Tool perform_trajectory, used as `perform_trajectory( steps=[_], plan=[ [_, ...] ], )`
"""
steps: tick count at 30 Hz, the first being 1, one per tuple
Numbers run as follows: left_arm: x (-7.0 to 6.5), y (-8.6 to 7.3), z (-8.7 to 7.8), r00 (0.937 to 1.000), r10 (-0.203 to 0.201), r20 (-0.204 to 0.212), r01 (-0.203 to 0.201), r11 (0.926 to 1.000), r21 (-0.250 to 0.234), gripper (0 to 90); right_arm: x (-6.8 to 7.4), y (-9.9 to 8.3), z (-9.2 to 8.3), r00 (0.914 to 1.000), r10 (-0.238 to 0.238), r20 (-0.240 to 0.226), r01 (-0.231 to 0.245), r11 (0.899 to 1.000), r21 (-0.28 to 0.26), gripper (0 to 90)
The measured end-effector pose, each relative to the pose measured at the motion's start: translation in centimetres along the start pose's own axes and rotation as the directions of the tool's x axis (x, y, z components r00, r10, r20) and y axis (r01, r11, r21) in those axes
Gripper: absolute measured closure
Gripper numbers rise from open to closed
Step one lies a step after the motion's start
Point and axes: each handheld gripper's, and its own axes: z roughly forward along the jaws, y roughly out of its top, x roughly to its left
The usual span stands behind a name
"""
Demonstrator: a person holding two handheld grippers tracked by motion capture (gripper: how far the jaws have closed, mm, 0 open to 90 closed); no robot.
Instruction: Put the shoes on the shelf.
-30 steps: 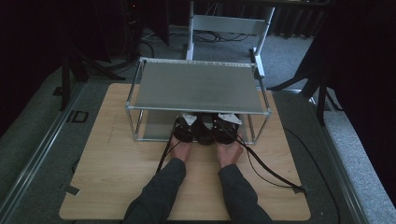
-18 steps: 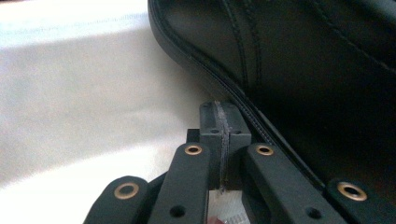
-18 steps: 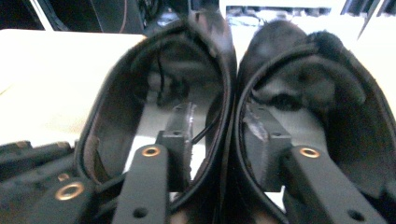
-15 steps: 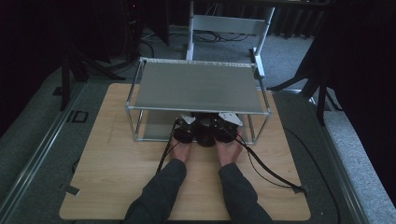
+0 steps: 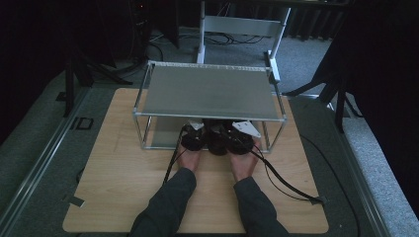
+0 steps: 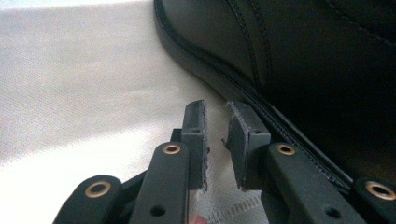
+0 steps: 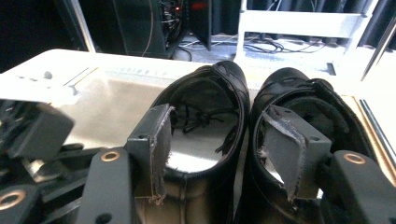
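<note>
Right tool (image 7: 219, 149) jaws just opening, straddling adjoining collars of two black shoes (image 7: 205, 121); left tool (image 6: 217, 140) opening, empty, beside a sole. Shelf top (image 5: 210, 91) hides shoes from above at desk (image 5: 123, 173) centre.

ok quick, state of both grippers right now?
Left gripper: open, jaws just opening, nothing between them, beside the black shoe.
Right gripper: open, jaws just opening, straddling the adjoining heel walls of the pair of black shoes, pads off them.

Grey sleeves (image 5: 170, 202), blk fingers (image 6: 195, 135), brass rivets.
</note>
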Motion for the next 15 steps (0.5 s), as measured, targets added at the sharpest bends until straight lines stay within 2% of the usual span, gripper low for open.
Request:
perform_trajectory(
  steps=[4, 6, 10, 13, 15],
  plan=[
    [0.0, 0.0, 0.0, 1.0000, 0.001, 0.001, -0.001, 1.0000, 0.000, 77.3, -0.1, 0.1, -1.3, 0.9993, -0.036, -0.005, 0.037, 0.999, 0.020, 40.0],
    [0.1, 0.0, 0.0, 1.0000, 0.003, 0.002, -0.003, 1.0000, 0.002, 76.8, -0.6, 0.0, -1.9, 0.9996, -0.019, -0.022, 0.021, 0.998, 0.056, 39.2],
    [0.3, 0.0, -0.1, 0.9999, 0.004, 0.013, -0.004, 0.9999, 0.012, 73.6, -1.8, -0.2, -3.3, 0.9998, -0.009, -0.020, 0.011, 0.997, 0.075, 39.1],
    [0.3, -0.2, -0.4, 0.9997, 0.017, 0.018, -0.017, 0.9997, 0.018, 71.6, -2.4, 0.0, -4.7, 0.9987, -0.051, 0.003, 0.050, 0.997, 0.066, 39.0],
    [0.5, -0.3, -0.7, 0.9998, 0.012, 0.017, -0.012, 0.9997, 0.019, 70.7, -3.1, -0.3, -5.5, 0.9986, -0.053, -0.005, 0.053, 0.995, 0.084, 38.6]
  ],
)
